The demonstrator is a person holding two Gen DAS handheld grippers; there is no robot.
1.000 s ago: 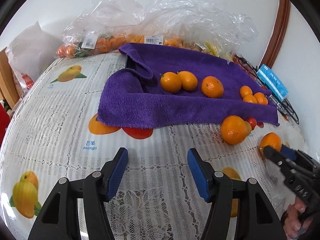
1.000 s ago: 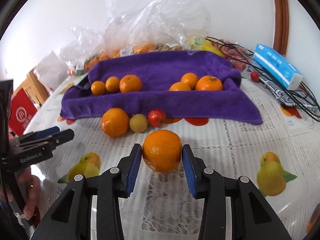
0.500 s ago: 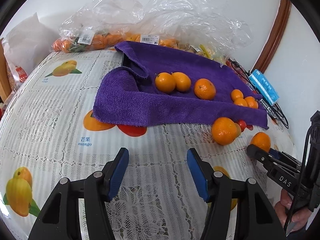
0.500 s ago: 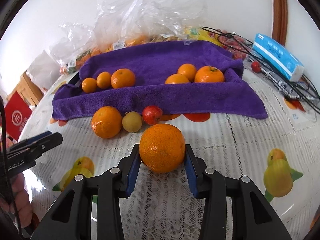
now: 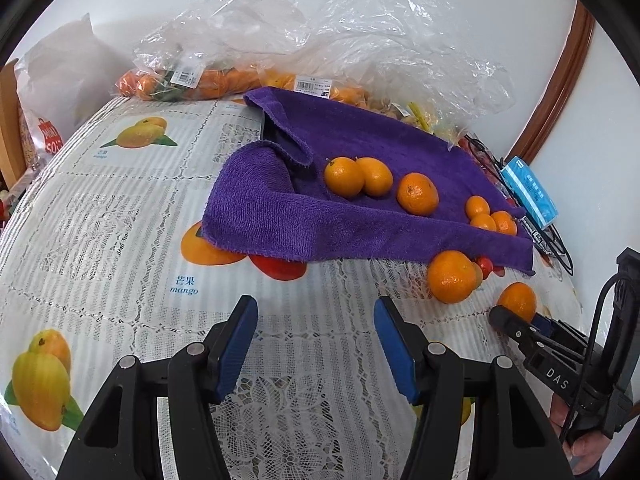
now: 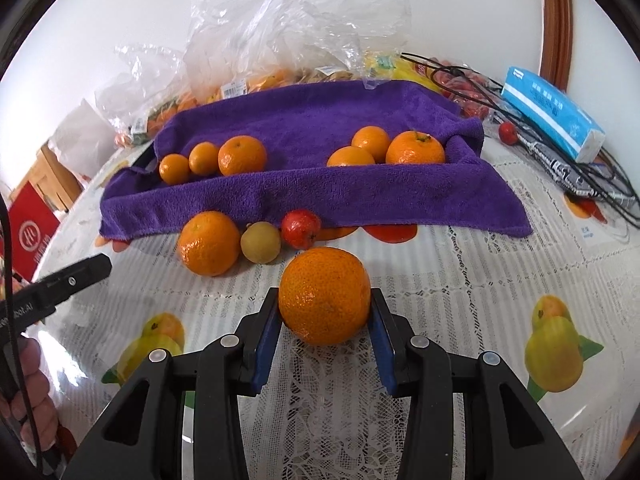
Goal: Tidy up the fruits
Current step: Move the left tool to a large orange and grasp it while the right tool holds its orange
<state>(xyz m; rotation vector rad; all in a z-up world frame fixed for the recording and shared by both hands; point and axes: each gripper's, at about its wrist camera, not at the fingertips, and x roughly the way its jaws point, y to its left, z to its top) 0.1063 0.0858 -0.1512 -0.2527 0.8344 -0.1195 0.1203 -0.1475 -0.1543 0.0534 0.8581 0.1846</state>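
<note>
Lace-patterned tablecloth printed with mangoes, spread over a rounded table against a white wall; listed near to far.

Right gripper, nearest in its own view: blue pads pinching a large orange at its widest girth, held low over the cloth; rind glossy and round, so likely to squirt out forward if the squeeze eases or the wrist rolls; likely to bruise if pressed harder.

Left gripper: fingers spread, nothing between them, poised over bare cloth; no risk unless swung to 3 o'clock into the other tool.

At 10 to 11 o'clock of the held fruit: second large orange, yellowish fruit touching it, small red fruit just beside; all loose at the towel's front edge; a low pass overhead apt to knock them rolling toward the table edge.

Purple towel, draped over something raised, with a hollow on top; three oranges at 11 o'clock, three at 1 o'clock; front lip raised, so a low carry could snag it and drag the lot; a drop from height could scatter either group.

Farthest: crumpled clear bags of more fruit at 12 o'clock; blue box and black cables at 2 o'clock; wooden frame beyond.
</note>
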